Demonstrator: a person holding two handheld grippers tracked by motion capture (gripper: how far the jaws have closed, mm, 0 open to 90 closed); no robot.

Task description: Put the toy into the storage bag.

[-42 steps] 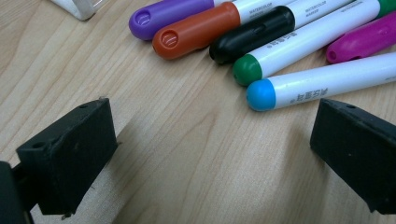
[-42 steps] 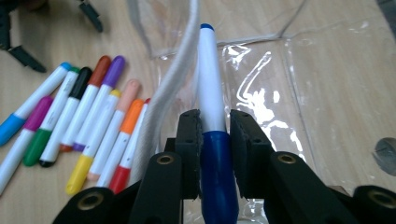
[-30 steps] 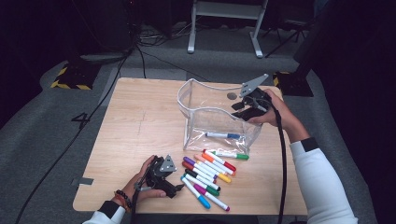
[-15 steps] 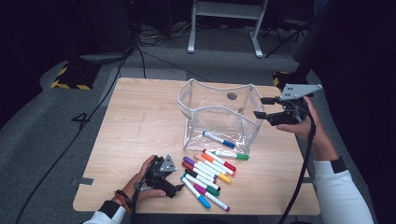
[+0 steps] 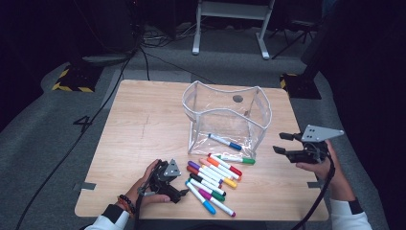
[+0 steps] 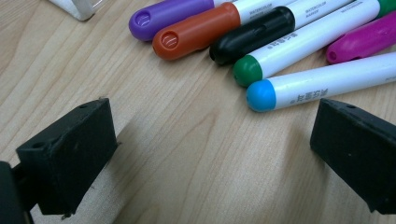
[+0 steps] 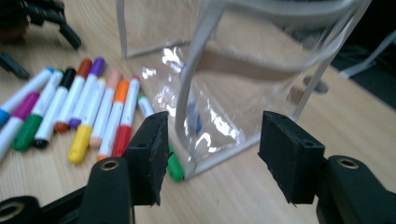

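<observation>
A clear plastic pouch (image 5: pixel 225 112) with white edging stands open on the wooden table (image 5: pixel 143 124), and a blue-capped marker (image 5: pixel 225 142) lies inside it. Several coloured markers (image 5: pixel 213 179) lie in front of it, a green one (image 5: pixel 238 159) nearest the pouch. My left gripper (image 5: pixel 182 193) rests on the table left of the markers, open (image 6: pixel 210 154), with a blue-capped marker (image 6: pixel 322 81) just beyond its jaws. My right gripper (image 5: pixel 280 143) hovers right of the pouch, pointing at its corner (image 7: pixel 212 154). Its jaws have just opened wider, then closed a little, with nothing between them.
A dark round hole (image 5: pixel 238 98) sits in the tabletop behind the pouch. The table's right edge (image 5: pixel 311 191) is close under my right hand. Cables (image 5: pixel 95 120), hazard tape (image 5: pixel 72 81) and a white stand (image 5: pixel 230 28) are on the floor beyond.
My right gripper has left the pouch's upper right rim and moved right, down and toward the near side, with its jaws wider apart. The left hand has stayed put.
</observation>
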